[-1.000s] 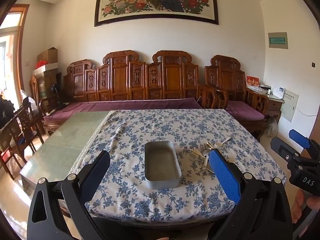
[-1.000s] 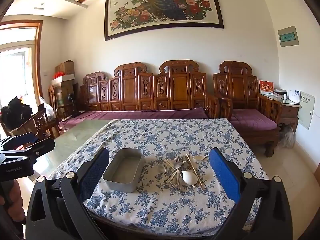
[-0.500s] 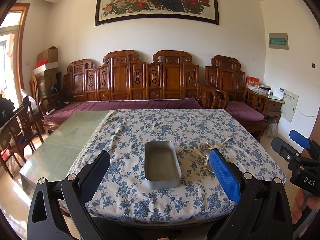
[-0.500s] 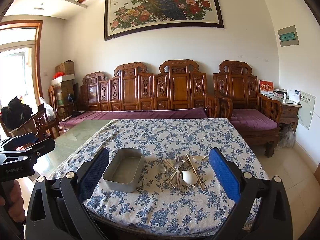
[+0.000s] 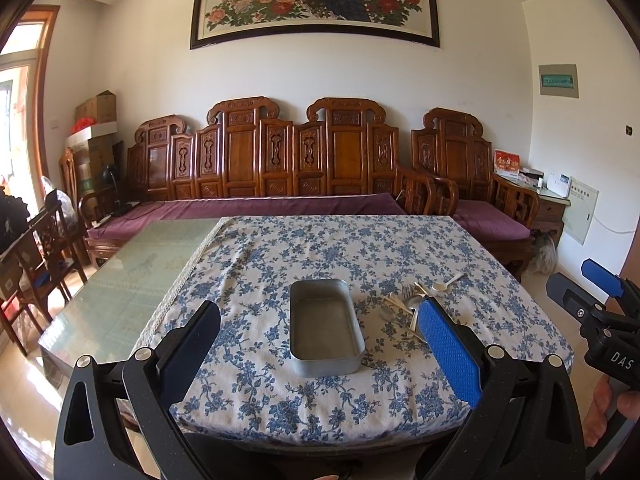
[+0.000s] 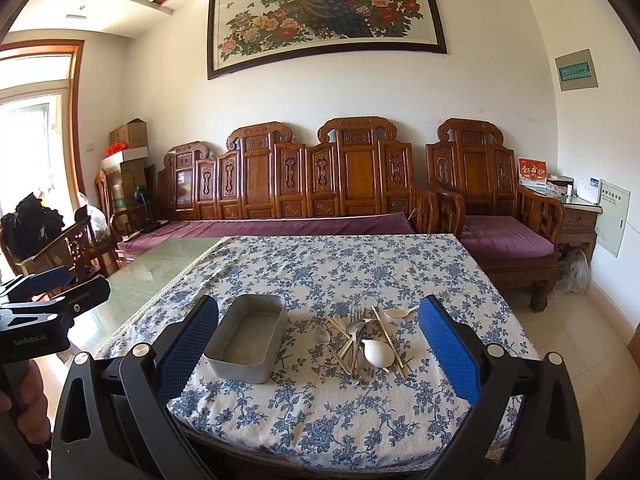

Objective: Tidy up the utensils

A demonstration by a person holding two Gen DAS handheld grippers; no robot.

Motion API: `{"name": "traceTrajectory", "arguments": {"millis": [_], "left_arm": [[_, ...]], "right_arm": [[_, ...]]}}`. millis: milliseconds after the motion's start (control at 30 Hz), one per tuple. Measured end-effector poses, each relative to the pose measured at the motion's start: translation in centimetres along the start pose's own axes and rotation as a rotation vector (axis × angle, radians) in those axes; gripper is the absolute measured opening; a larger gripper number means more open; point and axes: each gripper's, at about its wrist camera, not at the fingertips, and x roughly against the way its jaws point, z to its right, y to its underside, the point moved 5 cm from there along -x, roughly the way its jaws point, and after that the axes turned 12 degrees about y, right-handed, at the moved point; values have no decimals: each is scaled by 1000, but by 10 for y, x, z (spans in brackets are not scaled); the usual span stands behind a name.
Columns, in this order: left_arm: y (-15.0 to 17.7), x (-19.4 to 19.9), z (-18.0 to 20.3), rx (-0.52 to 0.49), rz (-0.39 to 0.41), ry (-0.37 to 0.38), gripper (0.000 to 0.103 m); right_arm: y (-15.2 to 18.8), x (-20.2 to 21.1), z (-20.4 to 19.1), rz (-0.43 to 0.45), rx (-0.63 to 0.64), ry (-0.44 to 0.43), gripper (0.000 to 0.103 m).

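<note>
An empty grey metal tray (image 5: pixel 325 326) (image 6: pixel 248 338) lies near the front of the table with the blue floral cloth (image 5: pixel 320 256) (image 6: pixel 352 272). To its right is a pile of utensils (image 6: pixel 362 340) (image 5: pixel 404 304): forks, spoons, chopsticks and a white ceramic spoon (image 6: pixel 378 353); a smaller white spoon (image 6: pixel 398 313) lies behind. My left gripper (image 5: pixel 320 344) is open, held before the table's front edge, facing the tray. My right gripper (image 6: pixel 318 344) is open and empty, facing the tray and the pile. Each gripper shows at the edge of the other's view.
The left part of the table is bare green glass (image 5: pixel 136 276). Carved wooden benches with purple cushions (image 5: pixel 256 204) stand behind the table. Wooden chairs (image 5: pixel 44 248) stand to the left. An armchair and side table (image 6: pixel 576 216) stand at the right.
</note>
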Motion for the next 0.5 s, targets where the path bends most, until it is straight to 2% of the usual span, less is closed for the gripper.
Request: {"name": "traceTrajectory", "arguments": {"millis": [500], "left_arm": [[0,-1,0,1,-2,1,96]], "right_arm": [[2,-3,0,0,-1,-2,100]]}}
